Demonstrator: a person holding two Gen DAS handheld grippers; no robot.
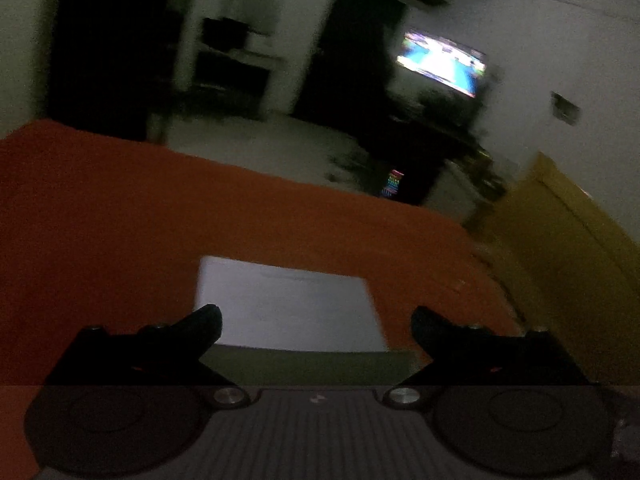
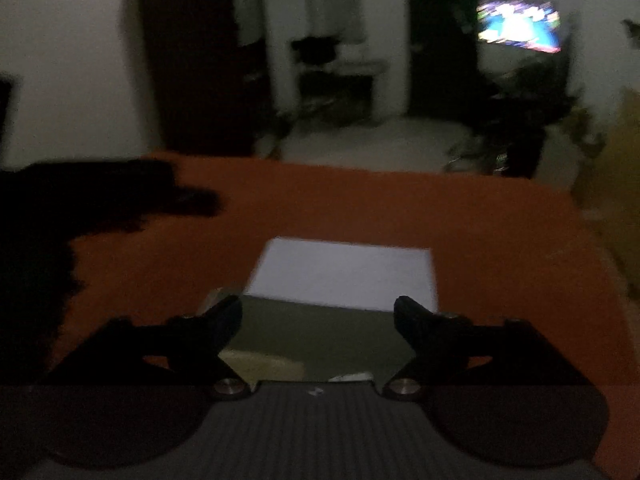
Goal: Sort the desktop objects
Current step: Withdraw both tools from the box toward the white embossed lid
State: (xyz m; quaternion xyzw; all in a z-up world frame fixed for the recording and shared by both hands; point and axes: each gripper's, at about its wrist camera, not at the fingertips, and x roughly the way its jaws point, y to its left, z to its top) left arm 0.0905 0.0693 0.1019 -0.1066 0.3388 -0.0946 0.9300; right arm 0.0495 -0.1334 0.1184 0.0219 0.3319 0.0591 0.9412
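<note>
Both tongs apart and empty over the orange table, dim blurry views.

My left gripper [image 1: 316, 326] and right gripper [image 2: 318, 318] hold nothing, jaws wide. White paper sheet [image 1: 288, 304] lies flat mid-table just past the tips, its near edge touching a dull green pad [image 2: 316, 332]. Paper likely light, floppy, slippery: pinch a lifted edge or corner. A tan flat thing [image 2: 260, 364] pokes out near left, can't identify. Orange table [image 1: 120, 208] otherwise bare; lit TV [image 1: 442, 64] far right; nothing blocks.

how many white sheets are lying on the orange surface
1. A single white sheet lies flat on the orange surface, just ahead of the open left gripper. The dim, blurred frames could be hiding others.
</note>
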